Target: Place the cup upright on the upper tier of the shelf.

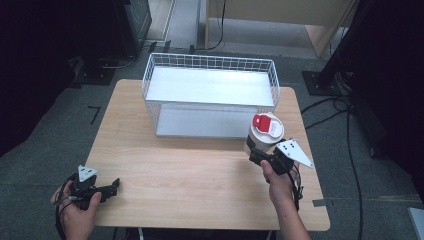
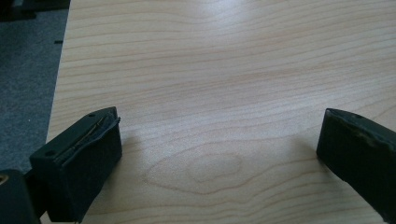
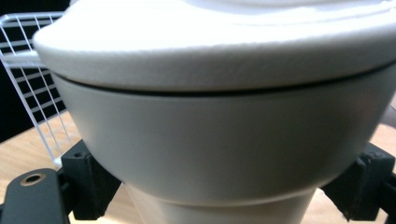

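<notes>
A white cup with a white lid and a red tab (image 1: 265, 131) is held upright at the right of the wooden table (image 1: 190, 170), just in front of the wire basket (image 1: 210, 95). My right gripper (image 1: 260, 154) is shut on the cup's body below the lid. In the right gripper view the cup (image 3: 219, 135) sits between the two black jaws, its lid rim close to the camera. My left gripper (image 1: 112, 187) rests near the table's front left corner, open. In the left gripper view its fingers (image 2: 79, 163) stand wide apart over bare wood.
The white wire basket has an upper shelf (image 1: 210, 85) and a lower floor (image 1: 200, 122), both bare. Its wire side (image 3: 28, 74) appears left of the cup. Cables (image 1: 340, 107) lie on the grey floor to the right. A wooden cabinet (image 1: 280, 15) stands behind.
</notes>
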`<state>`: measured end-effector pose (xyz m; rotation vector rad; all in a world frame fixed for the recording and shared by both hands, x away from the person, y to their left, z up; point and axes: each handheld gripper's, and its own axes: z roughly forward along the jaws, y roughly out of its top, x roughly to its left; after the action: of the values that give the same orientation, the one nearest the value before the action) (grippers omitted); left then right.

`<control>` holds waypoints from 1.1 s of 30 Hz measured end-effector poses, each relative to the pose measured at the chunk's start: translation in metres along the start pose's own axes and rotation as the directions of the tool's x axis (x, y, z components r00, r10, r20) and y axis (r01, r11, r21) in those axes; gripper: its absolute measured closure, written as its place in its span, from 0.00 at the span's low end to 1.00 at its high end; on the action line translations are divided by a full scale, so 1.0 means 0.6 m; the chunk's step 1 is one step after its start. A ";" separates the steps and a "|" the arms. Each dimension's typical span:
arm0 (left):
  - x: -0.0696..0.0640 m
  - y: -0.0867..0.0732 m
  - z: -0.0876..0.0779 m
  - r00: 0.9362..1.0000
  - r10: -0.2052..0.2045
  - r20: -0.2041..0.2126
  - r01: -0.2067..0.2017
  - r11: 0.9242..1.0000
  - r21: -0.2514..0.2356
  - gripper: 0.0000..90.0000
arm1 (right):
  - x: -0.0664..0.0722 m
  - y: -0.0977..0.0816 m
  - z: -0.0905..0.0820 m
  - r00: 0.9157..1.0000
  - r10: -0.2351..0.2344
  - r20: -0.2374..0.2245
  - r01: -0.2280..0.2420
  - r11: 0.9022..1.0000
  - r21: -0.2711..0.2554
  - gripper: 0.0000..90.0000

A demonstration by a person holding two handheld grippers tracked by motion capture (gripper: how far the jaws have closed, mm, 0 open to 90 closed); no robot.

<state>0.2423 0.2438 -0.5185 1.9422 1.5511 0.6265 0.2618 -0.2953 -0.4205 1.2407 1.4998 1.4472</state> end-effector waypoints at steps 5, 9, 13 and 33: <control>0.000 0.000 0.000 1.000 0.000 0.001 0.000 1.000 -0.001 0.00 | 0.017 0.029 0.012 1.000 -0.010 -0.020 0.010 1.000 -0.028 0.13; 0.000 0.000 0.000 1.000 -0.001 0.000 0.001 1.000 -0.003 0.00 | 0.032 0.050 0.023 0.999 -0.021 -0.039 0.019 0.999 -0.049 0.13; 0.000 0.000 0.000 1.000 -0.001 0.001 0.001 1.000 -0.001 0.00 | 0.044 0.072 0.034 0.998 -0.029 -0.048 0.025 0.997 -0.070 0.13; 0.000 0.000 0.000 1.000 0.001 -0.001 -0.001 1.000 -0.003 0.01 | 0.084 0.156 0.084 0.995 -0.079 -0.063 0.070 0.988 -0.134 0.13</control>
<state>0.2425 0.2440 -0.5185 1.9412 1.5491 0.6299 0.3094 -0.2397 -0.3283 1.0550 1.4543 1.5268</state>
